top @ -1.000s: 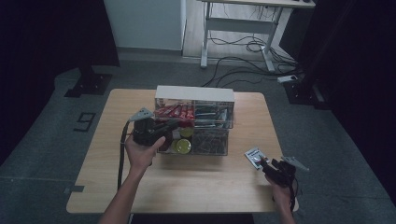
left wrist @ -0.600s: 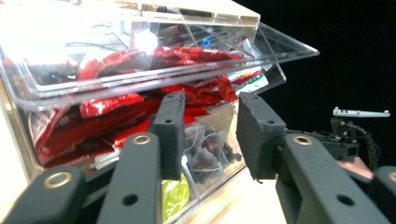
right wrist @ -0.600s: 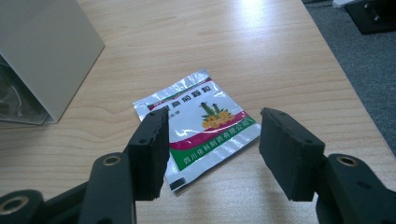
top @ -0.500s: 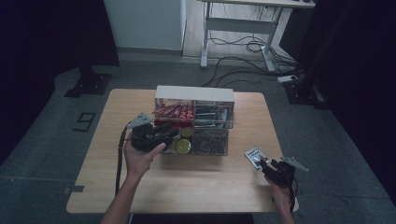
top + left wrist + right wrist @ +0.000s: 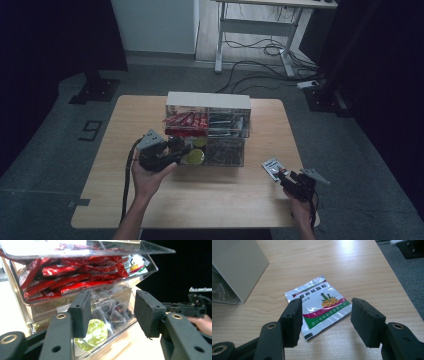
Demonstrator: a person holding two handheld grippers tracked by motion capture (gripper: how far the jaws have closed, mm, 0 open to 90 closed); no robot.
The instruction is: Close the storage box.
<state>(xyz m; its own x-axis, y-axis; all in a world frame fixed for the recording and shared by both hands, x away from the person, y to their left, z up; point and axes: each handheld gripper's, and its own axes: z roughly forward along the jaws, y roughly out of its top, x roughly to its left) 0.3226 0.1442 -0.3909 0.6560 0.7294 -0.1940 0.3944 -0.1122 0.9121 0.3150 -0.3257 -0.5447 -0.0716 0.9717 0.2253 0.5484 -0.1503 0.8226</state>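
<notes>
left gripper (image 5: 172, 156) jaws just opened, empty

Sachet (image 5: 319, 305): flat foil packet, white with a red and green band and a printed yellow plant; lies face up and slightly askew on the tabletop (image 5: 352, 267), near its right front edge, well apart from the organiser.

Organiser (image 5: 208, 128): clear acrylic tiered box at mid-tabletop; upper bin holds red sachets (image 5: 70, 277), lower front bin holds yellow-green round packs (image 5: 93, 333) and clear bags of dark contents (image 5: 112, 312).
</notes>
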